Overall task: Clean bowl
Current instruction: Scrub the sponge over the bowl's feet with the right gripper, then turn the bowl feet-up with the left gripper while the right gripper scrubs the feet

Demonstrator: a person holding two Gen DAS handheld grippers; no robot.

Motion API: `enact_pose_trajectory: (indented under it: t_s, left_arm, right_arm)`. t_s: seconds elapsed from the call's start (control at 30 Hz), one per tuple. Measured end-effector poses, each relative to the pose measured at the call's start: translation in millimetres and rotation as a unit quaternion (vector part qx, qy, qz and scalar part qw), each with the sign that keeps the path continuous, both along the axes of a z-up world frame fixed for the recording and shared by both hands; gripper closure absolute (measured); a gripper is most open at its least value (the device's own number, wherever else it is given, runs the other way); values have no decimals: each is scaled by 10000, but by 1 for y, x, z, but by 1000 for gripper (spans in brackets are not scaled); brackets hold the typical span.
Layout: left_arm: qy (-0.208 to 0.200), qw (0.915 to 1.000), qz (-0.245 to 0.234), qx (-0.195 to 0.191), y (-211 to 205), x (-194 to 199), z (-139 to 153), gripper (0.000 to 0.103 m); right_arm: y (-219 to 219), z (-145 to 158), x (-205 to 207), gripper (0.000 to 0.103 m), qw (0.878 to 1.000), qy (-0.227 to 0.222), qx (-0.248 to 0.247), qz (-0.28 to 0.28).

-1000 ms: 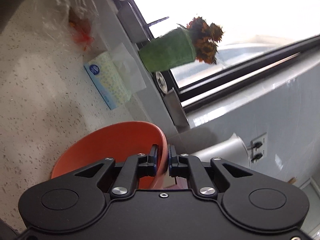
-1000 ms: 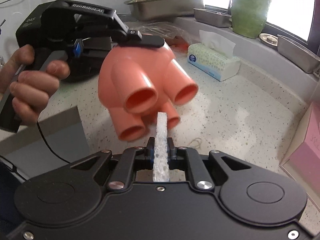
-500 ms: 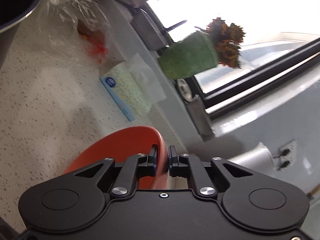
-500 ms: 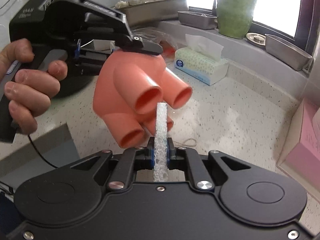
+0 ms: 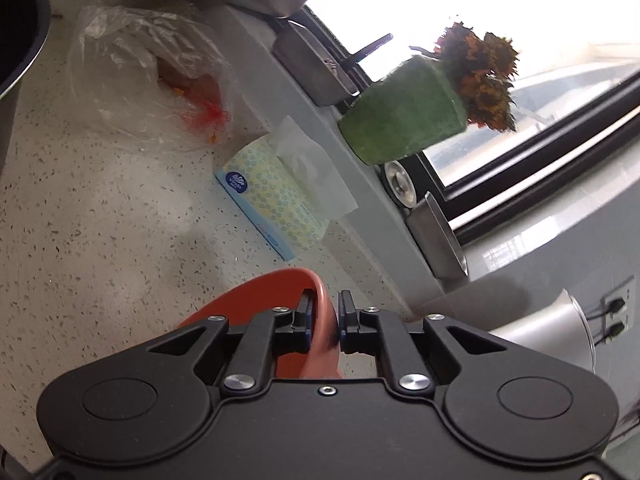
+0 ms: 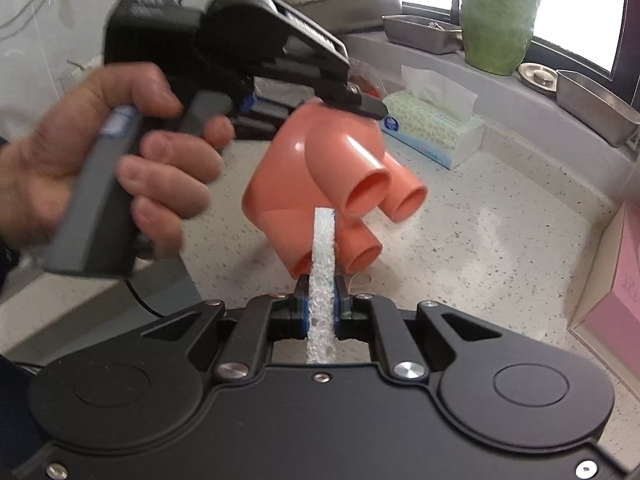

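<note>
An orange bowl hangs tilted above the speckled counter, its rim pinched between the pads of my left gripper. In the right wrist view the bowl shows its underside with several short tube legs. There a hand holds my left gripper, which is shut on the bowl's upper edge. My right gripper is shut on a thin white sponge strip that stands upright. The strip's tip is just in front of the bowl's lower legs; whether they touch I cannot tell.
A tissue pack lies on the counter behind the bowl, with a crumpled plastic bag farther along. A green flower pot and steel trays line the window ledge. A pink box stands at the right.
The left gripper has lifted and turned with the bowl, which now sits higher and more to the right in the right wrist view. The sponge strip stays clamped as before.
</note>
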State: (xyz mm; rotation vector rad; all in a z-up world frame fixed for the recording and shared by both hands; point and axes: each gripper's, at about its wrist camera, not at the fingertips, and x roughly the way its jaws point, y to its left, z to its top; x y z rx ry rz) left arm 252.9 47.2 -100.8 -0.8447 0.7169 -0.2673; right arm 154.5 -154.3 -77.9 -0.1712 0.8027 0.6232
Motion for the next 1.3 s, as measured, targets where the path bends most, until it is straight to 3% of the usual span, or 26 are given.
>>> enact_pose_trajectory:
  t_s: [0.23, 0.47, 0.5, 0.57, 0.63, 0.87, 1.07, 1.17, 1.2, 1.27, 1.3]
  left_arm:
    - [164, 9997, 126, -118, 0, 7, -2, 91]
    - [384, 9991, -98, -139, 2, 17, 1, 91]
    - [410, 9989, -166, -121, 1, 19, 2, 88]
    - [402, 9984, -380, -112, 1, 23, 10, 70]
    - [348, 9976, -577, 160, -1, 25, 20, 55]
    - [356, 9943, -875, 497, 10, 25, 37, 48]
    - [566, 9963, -414, 502, 32, 31, 42, 47]
    - [261, 9945, -582, 829, 38, 28, 57, 47]
    - [-9, 9900, -806, 1158, 36, 22, 67, 47]
    - [-537, 9723, -1257, 1897, 28, 9, 84, 47]
    - [-913, 9538, -1494, 2441, 19, -3, 92, 47]
  right_arm:
    - [16, -2, -3, 92, 9997, 50, 104, 197]
    - [8, 0, 4, 92, 9996, -18, 246, -111]
    - [5, 1, 7, 92, 9995, -18, 267, -181]
    - [-1, 2, 14, 92, 9991, -50, 282, -324]
    - [-6, 3, 18, 92, 9988, -93, 269, -407]
    - [-15, 6, 32, 92, 9973, -137, 404, -599]
    - [-9, 5, 33, 92, 9975, -180, 403, -559]
    - [-7, 3, 35, 92, 9976, -183, 386, -545]
    - [-6, 3, 35, 92, 9976, -178, 388, -548]
    - [-5, 2, 37, 91, 9976, -166, 387, -551]
    - [-5, 2, 38, 91, 9976, -153, 393, -541]
